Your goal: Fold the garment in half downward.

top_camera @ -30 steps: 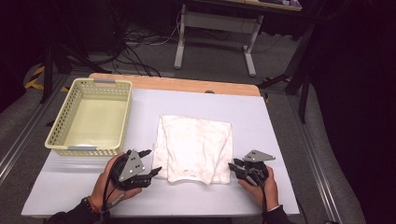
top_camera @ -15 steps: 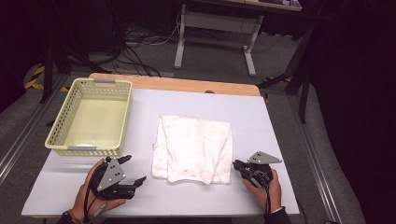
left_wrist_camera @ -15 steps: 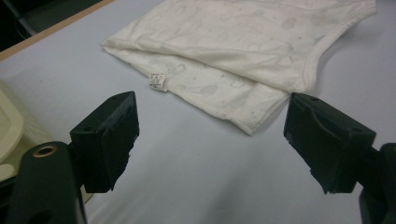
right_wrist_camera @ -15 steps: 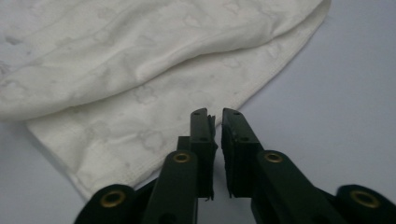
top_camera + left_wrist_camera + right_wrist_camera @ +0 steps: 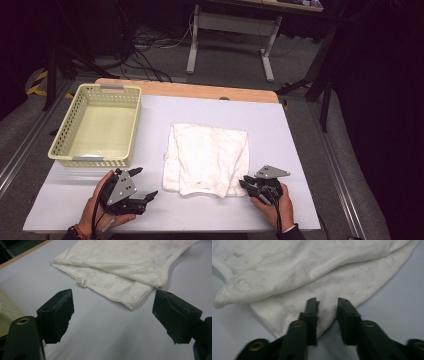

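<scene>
Left tongs (image 5: 146,186), pulled back from the folded white cloth (image 5: 210,159), have just spread wide over bare tabletop (image 5: 300,140). Right tongs (image 5: 326,305) have just been closing and now pinch the cloth's near right corner. Cloth lies beside a yellow basket (image 5: 64,138), unmoved.

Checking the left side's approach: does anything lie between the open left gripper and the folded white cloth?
Nothing visible: bare grey table separates the left gripper from the folded white cloth.
</scene>
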### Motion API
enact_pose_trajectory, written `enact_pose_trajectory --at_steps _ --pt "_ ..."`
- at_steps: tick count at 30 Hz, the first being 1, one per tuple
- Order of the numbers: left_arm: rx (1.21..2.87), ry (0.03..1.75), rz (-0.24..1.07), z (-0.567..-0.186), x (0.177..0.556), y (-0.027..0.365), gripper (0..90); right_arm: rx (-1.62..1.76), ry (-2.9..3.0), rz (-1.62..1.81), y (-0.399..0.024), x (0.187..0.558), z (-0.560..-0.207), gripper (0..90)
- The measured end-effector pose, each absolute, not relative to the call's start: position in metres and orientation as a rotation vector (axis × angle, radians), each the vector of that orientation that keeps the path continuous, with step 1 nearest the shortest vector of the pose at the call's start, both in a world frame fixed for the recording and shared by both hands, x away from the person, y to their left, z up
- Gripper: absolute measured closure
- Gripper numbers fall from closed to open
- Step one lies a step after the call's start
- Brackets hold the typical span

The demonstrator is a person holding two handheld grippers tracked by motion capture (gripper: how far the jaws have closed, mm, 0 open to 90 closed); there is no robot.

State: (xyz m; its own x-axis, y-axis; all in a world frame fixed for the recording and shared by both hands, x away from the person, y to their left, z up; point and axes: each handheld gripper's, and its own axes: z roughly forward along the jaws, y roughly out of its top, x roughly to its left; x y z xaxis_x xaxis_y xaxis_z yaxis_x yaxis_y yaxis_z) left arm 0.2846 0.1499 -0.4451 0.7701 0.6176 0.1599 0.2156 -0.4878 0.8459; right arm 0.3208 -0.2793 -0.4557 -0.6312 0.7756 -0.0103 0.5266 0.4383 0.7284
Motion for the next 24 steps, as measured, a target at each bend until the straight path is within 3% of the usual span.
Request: enact_pose_trajectory --at_steps 10,11,12,14,18,22,24 --pt "2.058 0.633 0.557 -0.445 0.285 0.153 17.8 1.084 2.324 0.970 -0.288 0.320 -0.450 89.2" --pt "2.063 0.633 0.558 -0.445 0.285 0.154 17.9 1.059 2.308 1.005 -0.291 0.319 -0.448 74.9" --pt "2.059 0.639 0.555 -0.445 0.285 0.154 17.8 1.066 2.277 0.979 -0.291 0.318 -0.445 66.9" --pt "2.053 0.644 0.556 -0.445 0.284 0.156 17.3 1.062 2.237 1.046 -0.296 0.316 -0.439 65.4" --pt "2.048 0.657 0.555 -0.447 0.283 0.160 17.1 0.953 2.106 1.184 -0.300 0.304 -0.420 51.2" --pt "2.037 0.674 0.552 -0.447 0.281 0.164 15.6 0.876 2.016 1.272 -0.300 0.296 -0.407 47.6" --pt "2.022 0.688 0.554 -0.448 0.279 0.168 14.7 0.837 1.943 1.304 -0.298 0.291 -0.400 37.6"
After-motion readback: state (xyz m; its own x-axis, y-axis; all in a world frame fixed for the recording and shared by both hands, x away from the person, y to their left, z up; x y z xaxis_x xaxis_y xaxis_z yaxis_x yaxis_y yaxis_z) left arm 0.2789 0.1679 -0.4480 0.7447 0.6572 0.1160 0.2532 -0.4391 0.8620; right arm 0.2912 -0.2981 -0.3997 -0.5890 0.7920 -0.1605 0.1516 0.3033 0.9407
